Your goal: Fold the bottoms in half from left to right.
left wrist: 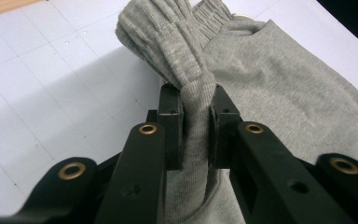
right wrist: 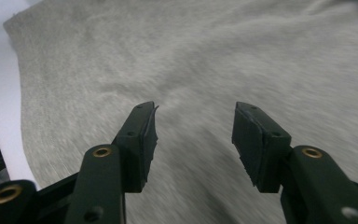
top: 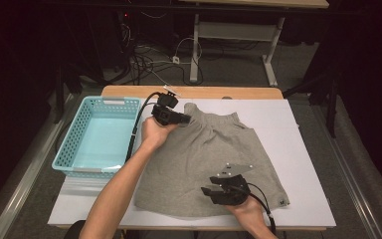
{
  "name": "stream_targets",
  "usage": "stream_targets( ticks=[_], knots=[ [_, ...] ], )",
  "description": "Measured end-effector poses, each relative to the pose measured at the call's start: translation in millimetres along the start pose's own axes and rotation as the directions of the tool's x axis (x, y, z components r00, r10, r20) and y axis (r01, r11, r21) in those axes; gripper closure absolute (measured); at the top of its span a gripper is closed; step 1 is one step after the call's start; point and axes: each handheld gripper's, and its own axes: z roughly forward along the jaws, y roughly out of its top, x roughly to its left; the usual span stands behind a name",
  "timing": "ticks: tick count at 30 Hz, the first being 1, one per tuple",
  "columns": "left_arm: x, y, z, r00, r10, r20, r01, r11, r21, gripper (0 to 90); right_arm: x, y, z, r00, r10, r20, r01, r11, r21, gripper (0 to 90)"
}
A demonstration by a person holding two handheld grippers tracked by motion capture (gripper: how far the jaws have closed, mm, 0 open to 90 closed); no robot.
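A grey knit garment (top: 214,159) lies spread on the white table (top: 303,149); the left gripper (left wrist: 196,123) pinches its far gathered corner, while the unclenched right gripper (top: 214,190) hovers over its near hem.

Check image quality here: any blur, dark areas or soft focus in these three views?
Right gripper view: grey garment streaked with motion blur, fingers sharper. Left gripper view: crisp on pinched fabric, nearest parts soft. High view: white table well lit, surroundings dark.
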Motion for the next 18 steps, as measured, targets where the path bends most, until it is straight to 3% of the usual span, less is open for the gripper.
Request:
stream_targets(
  ticks=[9, 18],
  knots=[
    [1.6, -3.3, 2.8, 1.0, -0.005, -0.007, 0.005, 1.0, -0.001, 77.6, 29.2, 15.3, 29.9, 0.9961, -0.067, -0.056, 0.071, 0.995, 0.064, 55.0],
    [5.7, -6.0, 7.0, 0.9999, -0.013, -0.006, 0.013, 0.9999, -0.001, 77.6, 55.4, 34.4, 51.1, 0.9836, -0.141, -0.112, 0.152, 0.984, 0.091, 51.6]
  ],
)
